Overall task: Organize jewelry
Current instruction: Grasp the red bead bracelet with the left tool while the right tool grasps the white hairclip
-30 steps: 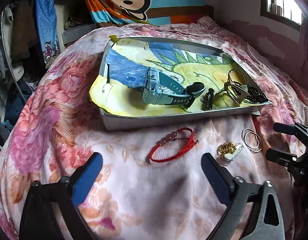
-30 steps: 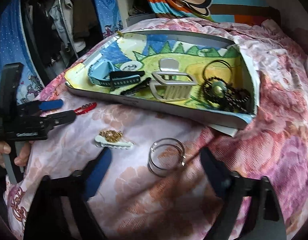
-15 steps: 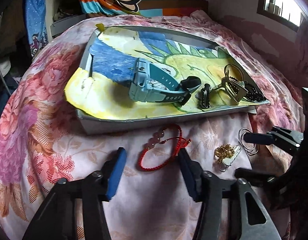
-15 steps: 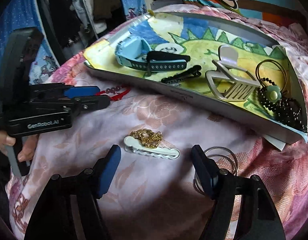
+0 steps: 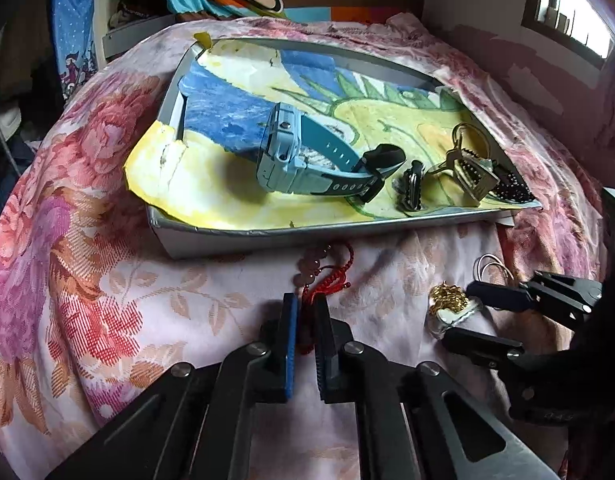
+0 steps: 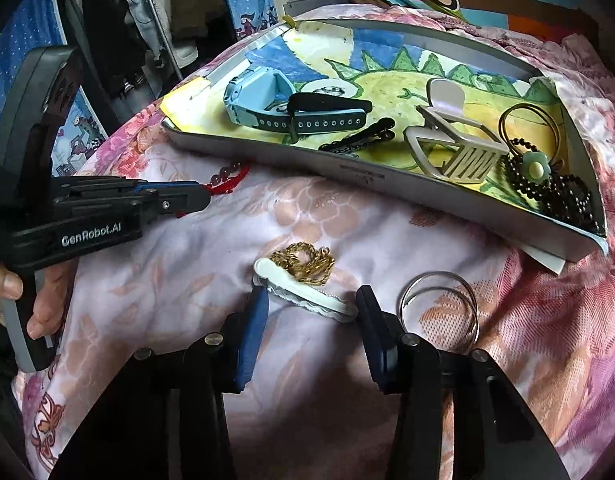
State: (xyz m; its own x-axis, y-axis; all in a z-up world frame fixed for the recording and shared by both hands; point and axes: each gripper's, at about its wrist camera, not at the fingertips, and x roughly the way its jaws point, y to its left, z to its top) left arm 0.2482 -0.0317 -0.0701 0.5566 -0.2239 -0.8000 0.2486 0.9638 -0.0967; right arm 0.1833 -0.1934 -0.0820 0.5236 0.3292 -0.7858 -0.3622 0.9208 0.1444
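Observation:
My left gripper point(image 5: 306, 312) is shut on the cord of a red beaded bracelet point(image 5: 331, 272), which lies on the floral bedspread just in front of the grey tray point(image 5: 267, 240). The right wrist view shows the left gripper point(image 6: 203, 200) from the side, pinching the bracelet point(image 6: 227, 180). My right gripper point(image 6: 311, 296) straddles a white hair clip point(image 6: 303, 292) with a gold chain point(image 6: 303, 262) tangled on it. Its jaws are closing, and the clip lies slantwise between the fingertips point(image 6: 257, 308). In the left wrist view the right gripper point(image 5: 459, 314) flanks the clip point(image 5: 455, 314).
The tray point(image 6: 347, 168), lined with a drawing, holds a blue watch point(image 6: 259, 100), a black hair clip point(image 6: 359, 136), a beige claw clip point(image 6: 455, 152) and black bead bracelets point(image 6: 563, 192). Silver bangles point(image 6: 439, 304) lie right of the clip. A person's hand point(image 6: 11, 292) grips the left tool.
The left jaws went from wide open to shut on the red bracelet. The right gripper shifted left from the bangles to the white clip and its jaws narrowed around it.

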